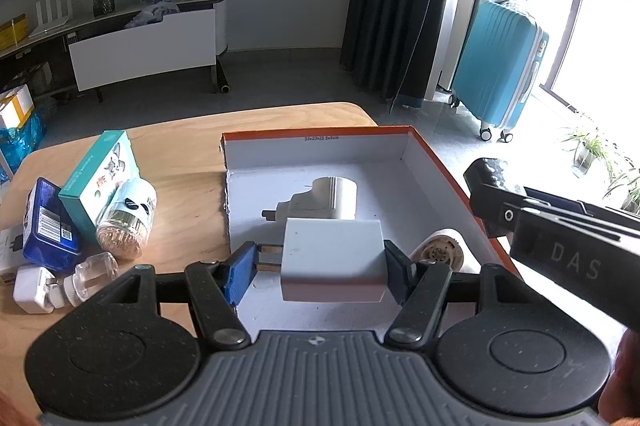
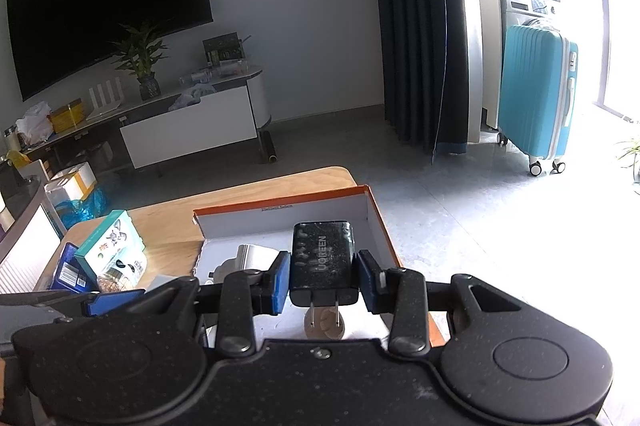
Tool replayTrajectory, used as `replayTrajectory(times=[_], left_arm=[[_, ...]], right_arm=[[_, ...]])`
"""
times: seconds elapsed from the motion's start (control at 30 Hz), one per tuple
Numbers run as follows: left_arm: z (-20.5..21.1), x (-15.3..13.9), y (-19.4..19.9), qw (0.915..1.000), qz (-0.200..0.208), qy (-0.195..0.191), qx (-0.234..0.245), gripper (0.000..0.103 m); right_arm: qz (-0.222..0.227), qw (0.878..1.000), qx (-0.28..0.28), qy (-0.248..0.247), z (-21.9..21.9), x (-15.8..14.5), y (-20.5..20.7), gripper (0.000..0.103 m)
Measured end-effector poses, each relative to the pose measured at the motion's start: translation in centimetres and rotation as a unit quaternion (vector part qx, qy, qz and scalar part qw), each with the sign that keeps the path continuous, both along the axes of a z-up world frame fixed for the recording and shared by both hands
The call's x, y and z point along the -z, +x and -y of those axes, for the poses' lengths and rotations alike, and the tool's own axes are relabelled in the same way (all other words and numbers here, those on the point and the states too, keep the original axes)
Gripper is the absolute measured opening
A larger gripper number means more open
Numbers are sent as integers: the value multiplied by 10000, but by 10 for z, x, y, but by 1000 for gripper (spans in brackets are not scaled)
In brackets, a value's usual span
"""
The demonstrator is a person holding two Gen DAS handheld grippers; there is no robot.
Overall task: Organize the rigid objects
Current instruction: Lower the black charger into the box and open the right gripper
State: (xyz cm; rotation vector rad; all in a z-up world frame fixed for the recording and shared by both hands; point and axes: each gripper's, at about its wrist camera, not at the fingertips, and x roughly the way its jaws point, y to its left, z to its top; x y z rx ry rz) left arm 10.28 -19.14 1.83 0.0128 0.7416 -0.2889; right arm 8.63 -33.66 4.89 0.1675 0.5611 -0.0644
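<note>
My left gripper (image 1: 320, 266) is shut on a white square charger (image 1: 334, 260), prongs against the left pad, held over the orange-rimmed white box (image 1: 440, 161). In the box lie a white round plug adapter (image 1: 324, 199) and a white roll (image 1: 438, 250). My right gripper (image 2: 324, 276) is shut on a black UGREEN charger (image 2: 323, 262), prongs pointing toward the camera, above the same box (image 2: 376, 205); the roll (image 2: 324, 324) shows below it. The right gripper's body (image 1: 560, 242) shows at the right in the left wrist view.
On the wooden table (image 1: 188, 153) left of the box: a teal carton (image 1: 102, 177), a jar of toothpicks (image 1: 126, 222), a blue box (image 1: 50, 226), a small white charger (image 1: 32, 288) and a clear bottle (image 1: 86, 276). A teal suitcase (image 1: 500, 73) stands on the floor.
</note>
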Motion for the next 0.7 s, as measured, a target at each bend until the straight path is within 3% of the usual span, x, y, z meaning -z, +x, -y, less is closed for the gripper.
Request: replayTrajectory(times=[0.7], left_arm=[[11, 5, 16, 9998, -175, 8, 65, 66]], right_arm=[[-235, 9997, -69, 11, 8, 10, 33, 44]])
